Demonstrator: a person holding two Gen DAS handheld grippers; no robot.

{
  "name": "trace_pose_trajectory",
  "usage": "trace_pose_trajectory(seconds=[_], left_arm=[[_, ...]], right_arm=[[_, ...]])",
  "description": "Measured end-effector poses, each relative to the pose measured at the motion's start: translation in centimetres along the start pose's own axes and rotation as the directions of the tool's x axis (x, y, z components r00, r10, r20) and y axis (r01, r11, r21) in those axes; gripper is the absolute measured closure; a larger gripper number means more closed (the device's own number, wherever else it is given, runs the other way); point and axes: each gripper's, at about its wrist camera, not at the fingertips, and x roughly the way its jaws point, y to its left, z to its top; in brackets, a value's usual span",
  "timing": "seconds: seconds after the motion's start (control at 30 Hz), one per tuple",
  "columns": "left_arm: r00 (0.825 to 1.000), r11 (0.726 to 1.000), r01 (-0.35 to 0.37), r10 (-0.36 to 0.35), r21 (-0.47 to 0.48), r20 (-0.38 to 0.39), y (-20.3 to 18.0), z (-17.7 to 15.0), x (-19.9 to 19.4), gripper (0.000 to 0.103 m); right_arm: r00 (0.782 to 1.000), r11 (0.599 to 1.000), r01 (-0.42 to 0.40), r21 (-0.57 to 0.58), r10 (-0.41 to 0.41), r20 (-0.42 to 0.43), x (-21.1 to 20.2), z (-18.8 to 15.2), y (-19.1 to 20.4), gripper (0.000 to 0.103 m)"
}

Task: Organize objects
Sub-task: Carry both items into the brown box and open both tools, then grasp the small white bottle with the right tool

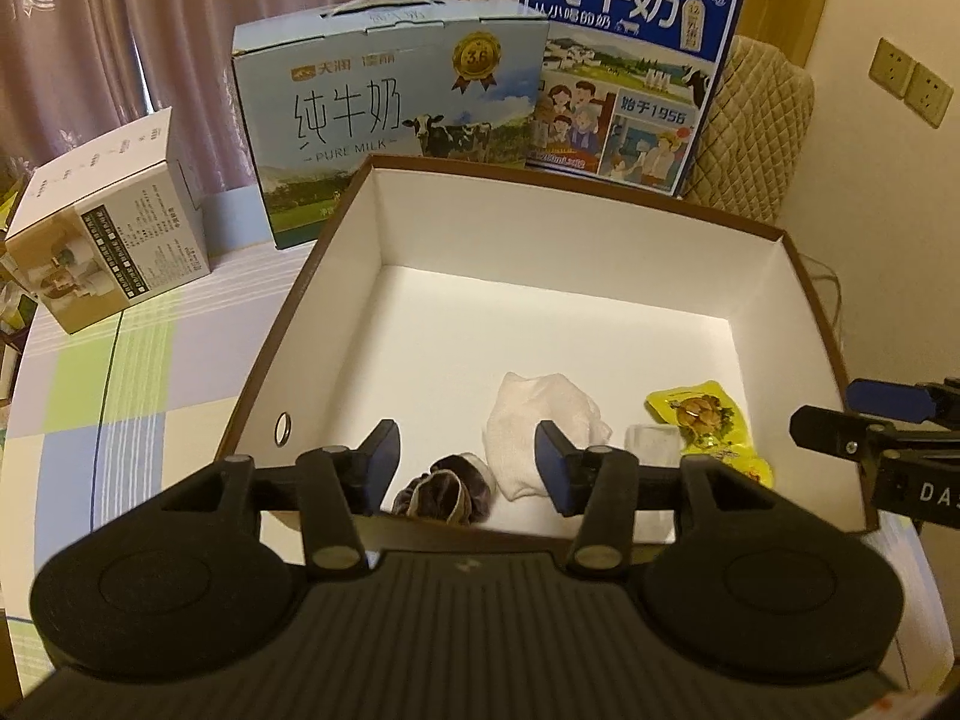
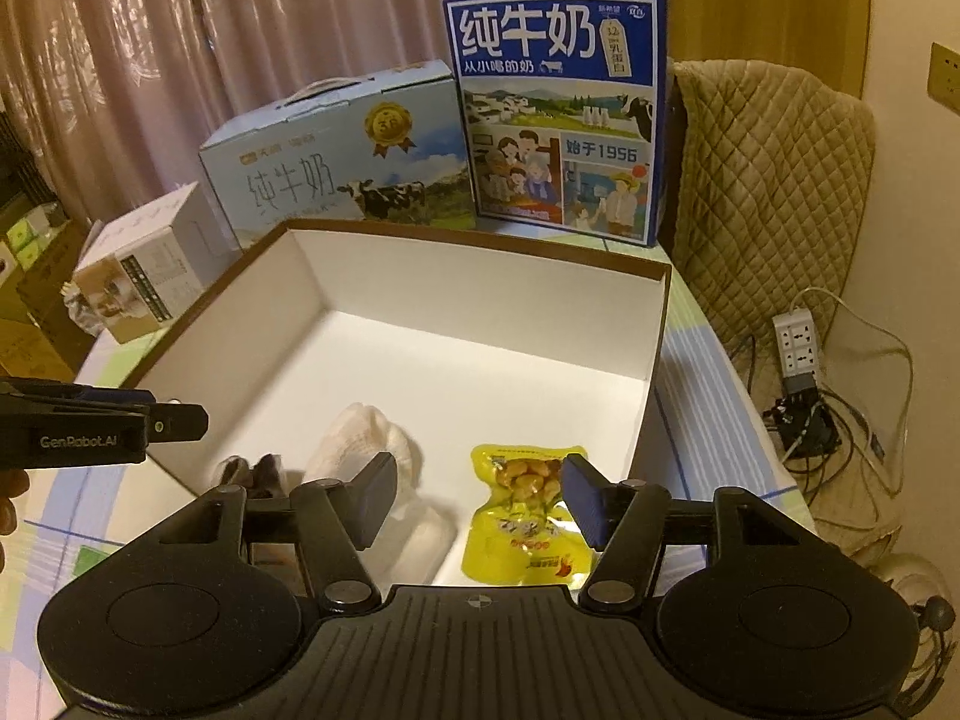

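An open brown box with a white inside [image 1: 600, 324] [image 2: 480, 360] sits on the checked tablecloth. Near its front wall lie a dark scrunchie [image 1: 444, 495] [image 2: 258, 471], a white sock [image 1: 540, 420] [image 2: 372, 444] and a yellow snack packet [image 1: 702, 420] [image 2: 522, 516]. A small clear piece [image 1: 651, 438] lies beside the packet. My left gripper [image 1: 468, 459] hangs open above the scrunchie and sock, holding nothing. Over the packet and the sock's edge my right gripper [image 2: 480, 498] stands open and empty. Each gripper shows at the other view's side edge [image 1: 864, 420] [image 2: 102, 420].
Behind the box stand a light blue milk carton [image 1: 390, 108] [image 2: 336, 156] and a dark blue milk carton [image 1: 630, 60] [image 2: 558, 114]. A small white box [image 1: 114, 240] [image 2: 144, 276] lies at the left. A quilted chair [image 2: 774, 192] and a power strip with cables [image 2: 798, 348] are at the right.
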Motion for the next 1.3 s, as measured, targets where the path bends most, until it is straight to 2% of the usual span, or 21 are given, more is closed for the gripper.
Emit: trace_pose_trajectory(seconds=[0.23,0.37,0.5,0.67,0.87,1.03,1.17,1.3], left_arm=[[0.999,0.999,0.01,-0.009,-0.032,0.051,1.2,-1.6,-3.9,0.041],[0.997,0.998,-0.004,0.008,-0.062,0.075,2.6,-3.6,-6.5,0.037],[0.996,0.993,-0.025,0.034,-0.116,0.08,4.4,-6.0,-8.5,0.035],[0.996,0.984,-0.058,0.069,-0.168,0.062,6.4,-9.9,-10.5,0.035],[0.994,0.961,-0.109,0.111,-0.255,-0.006,8.2,-14.7,-11.2,0.035],[0.992,0.94,-0.124,0.108,-0.319,-0.066,8.6,-18.0,-10.8,0.035],[0.989,0.926,-0.132,0.1,-0.353,-0.108,8.7,-20.1,-10.5,0.035],[0.986,0.93,-0.14,0.099,-0.341,-0.135,8.0,-21.0,-10.0,0.035]], right_arm=[[0.997,0.998,-0.056,0.027,0.055,0.063,-3.4,-1.0,0.8,0.045],[0.991,0.994,-0.098,0.04,0.094,0.091,-5.2,-2.0,1.5,0.045],[0.985,0.987,-0.157,0.036,0.154,0.079,-6.1,-3.2,2.3,0.045],[0.982,0.982,-0.19,0.012,0.189,0.016,-6.2,-5.4,3.6,0.045],[0.975,0.978,-0.208,0.017,0.208,-0.078,-5.1,-9.0,4.6,0.045],[0.957,0.974,-0.221,0.056,0.228,-0.182,-3.8,-11.9,5.6,0.045],[0.939,0.973,-0.23,0.018,0.227,-0.259,-2.8,-13.7,7.5,0.045],[0.928,0.976,-0.219,-0.009,0.206,-0.312,-1.7,-15.5,9.0,0.045]])
